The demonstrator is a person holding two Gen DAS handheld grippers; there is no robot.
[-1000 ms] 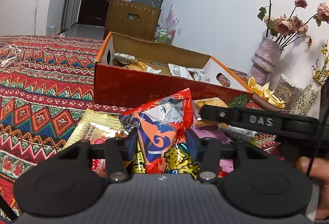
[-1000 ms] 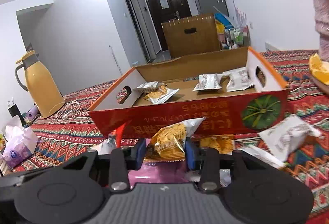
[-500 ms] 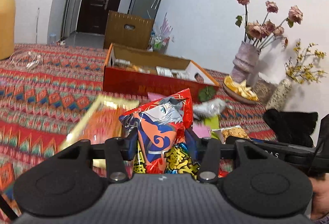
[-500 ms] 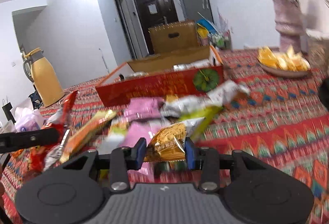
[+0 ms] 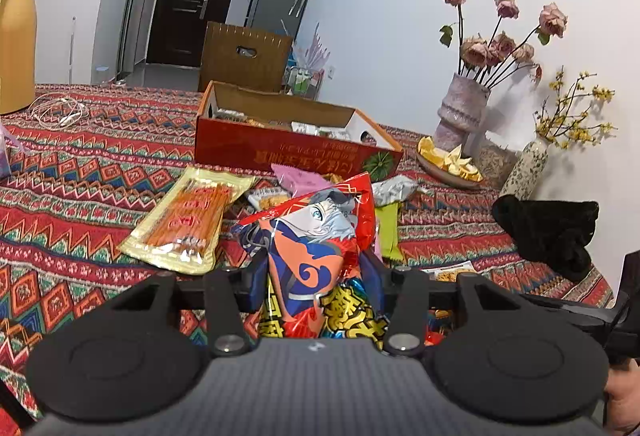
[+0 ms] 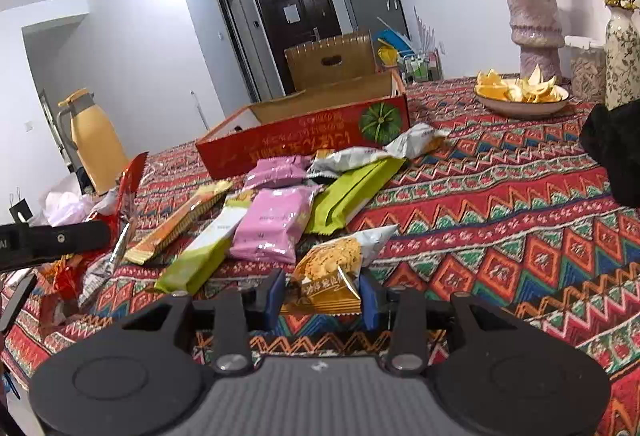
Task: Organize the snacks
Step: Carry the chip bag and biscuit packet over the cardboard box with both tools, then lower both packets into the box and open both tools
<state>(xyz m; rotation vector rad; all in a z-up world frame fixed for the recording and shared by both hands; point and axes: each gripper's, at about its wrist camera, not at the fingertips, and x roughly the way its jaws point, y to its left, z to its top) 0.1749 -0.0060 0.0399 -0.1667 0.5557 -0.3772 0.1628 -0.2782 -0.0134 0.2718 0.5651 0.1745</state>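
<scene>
My left gripper (image 5: pixel 316 276) is shut on a red snack bag with a cartoon face (image 5: pixel 320 248), held above the patterned tablecloth. My right gripper (image 6: pixel 322 294) is shut on a small cracker packet (image 6: pixel 332 264). The open red cardboard box (image 5: pixel 296 152) with several packets inside stands farther back, also in the right wrist view (image 6: pixel 304 144). Loose snacks lie before it: a yellow packet of sticks (image 5: pixel 188 220), pink packets (image 6: pixel 276 224), green packets (image 6: pixel 352 192) and a silver packet (image 6: pixel 400 148). The left gripper and its red bag show at the right view's left edge (image 6: pixel 56 236).
A bowl of orange peel (image 6: pixel 520 96), a pink vase of dried roses (image 5: pixel 460 116), a small patterned vase (image 5: pixel 524 168) and a black cloth (image 5: pixel 552 232) stand on the right. A yellow thermos (image 6: pixel 96 140) and a white cable (image 5: pixel 60 112) are on the left.
Both grippers have pulled back from the red box, each still holding its packet. The box is now farther away and the loose snack pile lies between it and the grippers.
</scene>
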